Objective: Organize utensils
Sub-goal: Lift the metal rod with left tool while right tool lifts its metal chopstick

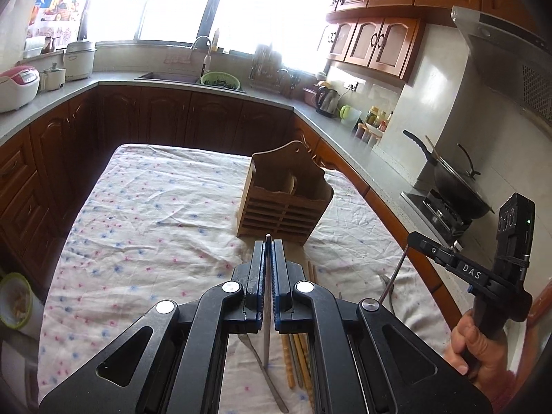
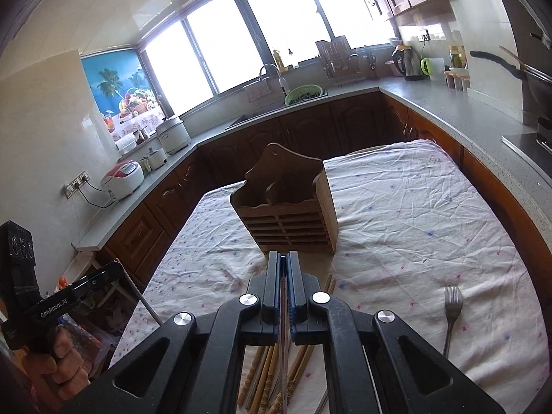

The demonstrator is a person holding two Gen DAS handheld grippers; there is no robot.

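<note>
A slatted wooden utensil holder (image 1: 284, 195) stands upright on the cloth-covered table (image 1: 155, 207); it also shows in the right wrist view (image 2: 289, 207). My left gripper (image 1: 268, 245) is shut on a thin metal utensil handle (image 1: 267, 327), just short of the holder. My right gripper (image 2: 283, 258) is shut on a slim metal utensil (image 2: 283, 355), also just in front of the holder. Several wooden chopsticks (image 2: 262, 376) lie under the grippers; they also show in the left wrist view (image 1: 296, 358). A metal fork (image 2: 451, 310) lies on the cloth to the right.
Another metal utensil (image 1: 265, 376) lies on the cloth below the left gripper. Kitchen counters (image 2: 448, 103) wrap around the table, with a sink, a rice cooker (image 2: 122, 179), a kettle (image 2: 407, 60) and a wok (image 1: 452, 183) on the stove at the right.
</note>
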